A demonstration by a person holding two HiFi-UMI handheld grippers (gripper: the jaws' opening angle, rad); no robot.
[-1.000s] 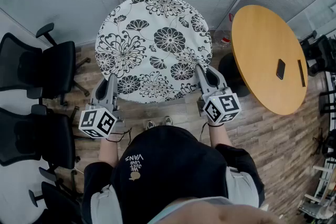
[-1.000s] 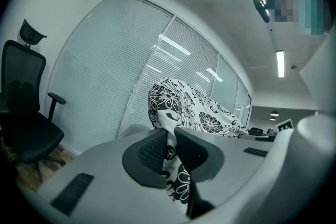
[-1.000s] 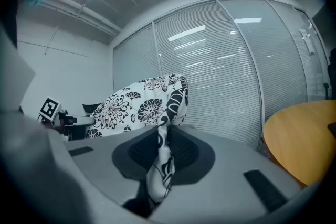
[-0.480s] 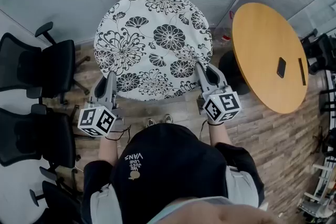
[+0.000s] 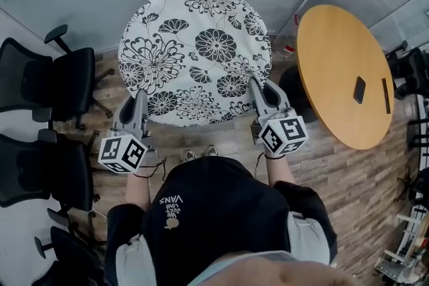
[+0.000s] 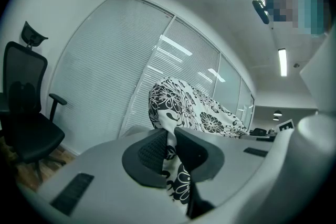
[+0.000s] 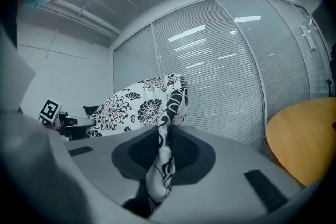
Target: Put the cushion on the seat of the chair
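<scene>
Floral round cushion [image 5: 194, 57] held aloft above floor [image 5: 322, 164], near edge clamped in left gripper [image 5: 140, 100] and right gripper [image 5: 259, 89]. Target probably black chair [image 5: 30, 80] at left; cushion best carried level, released only once flat on seat [image 5: 75, 77].

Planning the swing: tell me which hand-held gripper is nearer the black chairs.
Left. The left hand-held gripper clamps the cushion's edge beside the chairs; the right hand-held gripper grips its opposite edge, by the table.
</scene>
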